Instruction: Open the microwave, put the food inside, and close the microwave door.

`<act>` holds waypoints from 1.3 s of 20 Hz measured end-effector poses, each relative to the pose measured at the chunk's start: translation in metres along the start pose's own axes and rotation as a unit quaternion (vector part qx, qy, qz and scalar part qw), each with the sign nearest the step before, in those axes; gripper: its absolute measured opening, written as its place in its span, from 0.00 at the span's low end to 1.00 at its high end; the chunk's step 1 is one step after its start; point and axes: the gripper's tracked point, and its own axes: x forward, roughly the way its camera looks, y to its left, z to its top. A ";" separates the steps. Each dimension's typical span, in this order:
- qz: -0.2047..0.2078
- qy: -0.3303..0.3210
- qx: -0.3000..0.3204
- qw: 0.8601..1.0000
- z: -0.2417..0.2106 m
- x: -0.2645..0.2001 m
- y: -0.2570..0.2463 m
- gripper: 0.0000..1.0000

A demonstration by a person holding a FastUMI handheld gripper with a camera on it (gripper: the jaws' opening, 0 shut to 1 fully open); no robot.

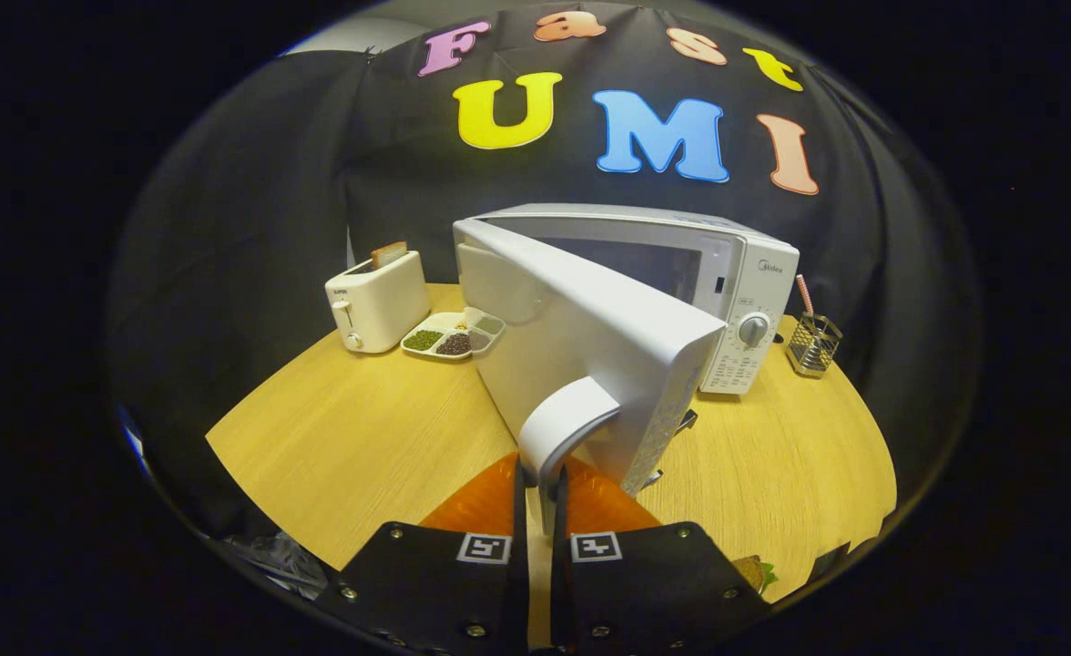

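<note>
the gripper has its two orange fingers clenched on the white curved handle of the microwave door, one finger on each side of it. the door stands swung out from the microwave, about half open, and the dark cavity is visible behind it.

the risk, as i judge it: the handle is smooth, glossy plastic with a rounded shape, so the fingers can slide off if the pull is not along the door's arc. a pull that is too straight can also drag the whole microwave over the smooth wooden table, because the box looks light.

the food is not certain. a small piece of something green and brown lies on the table just beside the right finger base; it may be the food, but i cannot tell.

further away, a white toaster with a slice of bread stands well apart on the left, next to a divided tray with grains. a wire mesh holder stands on the right of the microwave.
</note>
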 end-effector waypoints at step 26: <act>0.257 -0.045 -0.049 0.964 0.007 -0.046 0.210 0.24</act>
